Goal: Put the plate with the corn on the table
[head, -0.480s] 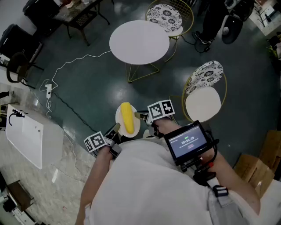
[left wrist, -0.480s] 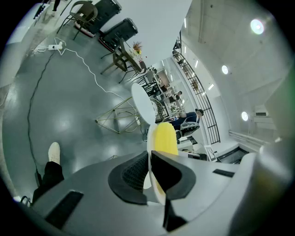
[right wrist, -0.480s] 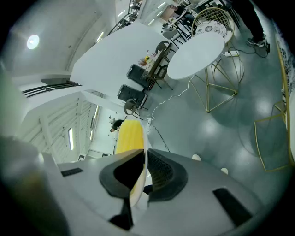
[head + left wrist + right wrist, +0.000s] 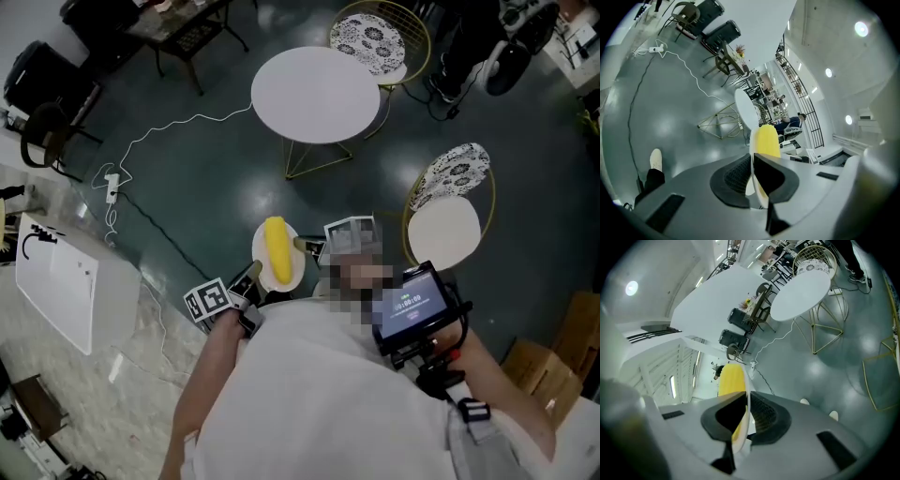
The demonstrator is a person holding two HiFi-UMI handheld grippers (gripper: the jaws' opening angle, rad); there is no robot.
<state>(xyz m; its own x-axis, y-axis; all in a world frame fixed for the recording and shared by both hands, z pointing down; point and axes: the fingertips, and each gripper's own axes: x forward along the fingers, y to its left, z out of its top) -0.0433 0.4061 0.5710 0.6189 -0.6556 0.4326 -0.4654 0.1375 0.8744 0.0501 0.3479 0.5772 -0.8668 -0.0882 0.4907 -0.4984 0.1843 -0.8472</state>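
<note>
left tool (image 4: 249,275) pinches plate (image 4: 293,275) rim; right tool (image 4: 304,246) pinches opposite rim; corn (image 4: 276,249) on plate; worktop (image 4: 317,94) well apart

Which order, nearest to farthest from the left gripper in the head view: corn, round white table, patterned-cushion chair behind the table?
1. corn: lying on the plate whose edge the left gripper clamps, just to its right.
2. round white table: well ahead, higher in the view.
3. patterned-cushion chair: beyond the table's far right edge.
</note>
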